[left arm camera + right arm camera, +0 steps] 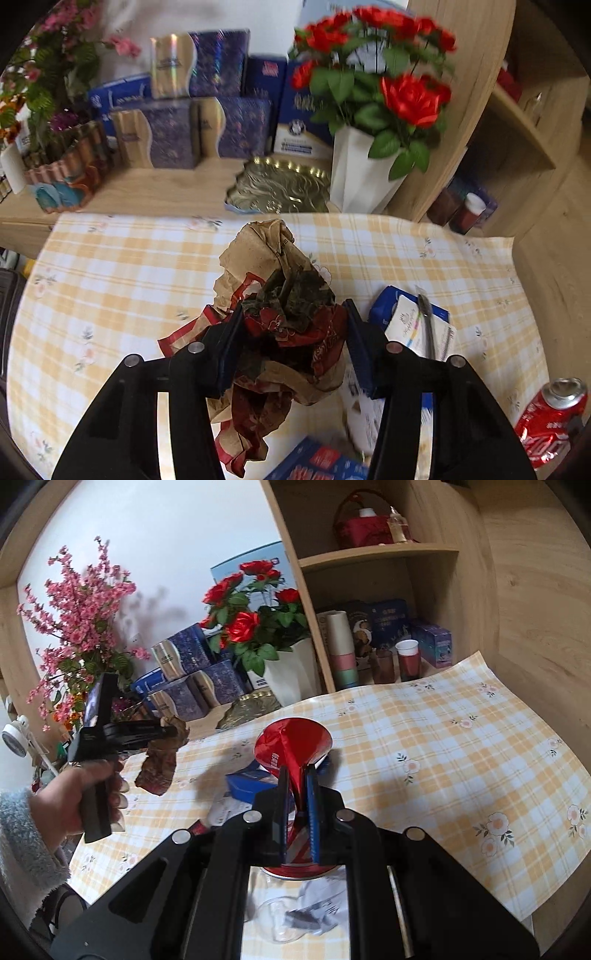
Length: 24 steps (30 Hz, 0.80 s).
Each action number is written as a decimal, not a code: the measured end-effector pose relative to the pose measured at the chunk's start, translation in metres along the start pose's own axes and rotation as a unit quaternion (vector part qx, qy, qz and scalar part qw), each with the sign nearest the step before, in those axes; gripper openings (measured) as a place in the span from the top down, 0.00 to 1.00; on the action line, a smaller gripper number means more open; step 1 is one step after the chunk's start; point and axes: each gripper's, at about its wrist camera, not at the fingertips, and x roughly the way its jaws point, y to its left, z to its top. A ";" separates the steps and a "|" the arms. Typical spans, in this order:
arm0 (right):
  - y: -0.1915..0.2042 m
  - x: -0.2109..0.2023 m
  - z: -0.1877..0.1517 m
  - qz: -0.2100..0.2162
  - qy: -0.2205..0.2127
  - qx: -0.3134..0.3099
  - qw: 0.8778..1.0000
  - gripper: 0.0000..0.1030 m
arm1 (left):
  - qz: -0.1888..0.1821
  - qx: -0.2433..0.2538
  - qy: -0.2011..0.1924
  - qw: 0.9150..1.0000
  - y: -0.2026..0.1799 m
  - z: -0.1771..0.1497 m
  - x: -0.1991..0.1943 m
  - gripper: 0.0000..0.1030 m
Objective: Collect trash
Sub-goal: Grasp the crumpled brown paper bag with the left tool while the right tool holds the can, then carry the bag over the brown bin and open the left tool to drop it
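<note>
Between the black fingers of your left gripper (293, 332) sat a crumpled brown paper wrapper (273, 321) with red print, and both pads pressed into its sides, so that gripper was clenched on the wrapper. From the right wrist view the same wrapper (162, 760) hung clear above the table, dangling below the left gripper's (173, 731) tips, with your left hand (74, 797) in a fuzzy pale sleeve (22, 853) around the handle. Your right gripper (297, 794) was squeezed nearly closed on a flattened red paper cup (291, 746), whose crushed lower part ran back between the pads while its open mouth flared out just ahead of the fingertips. Both pieces of trash were therefore off the yellow checked tablecloth (110, 280) and in your grippers. To the right of the left gripper's fingers, on the cloth, lay a blue pack (395, 306) with a white card (417, 328) and a dark pen-like thing on top, and further right and nearer you lay a red soda can (554, 417) on its side. Ahead of the left gripper, beyond the cloth's far edge, stood a gold embossed tray (280, 184) and, just to its right, a white vase of red roses (362, 173). Under the right gripper, close to the camera, lay some clear plastic (284, 919), too blurred to name.
</note>
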 end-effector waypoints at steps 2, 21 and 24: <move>0.007 -0.008 -0.002 0.004 -0.002 -0.003 1.000 0.88 | -0.003 0.004 -0.011 1.000 0.006 -0.007 -0.026 0.52; 0.060 -0.099 -0.046 0.028 -0.007 -0.046 0.999 0.88 | -0.077 0.042 -0.047 0.995 0.010 -0.175 -0.210 0.52; 0.062 -0.107 -0.054 0.029 -0.005 -0.049 0.998 0.88 | -0.089 0.054 -0.045 0.994 0.003 -0.207 -0.223 0.52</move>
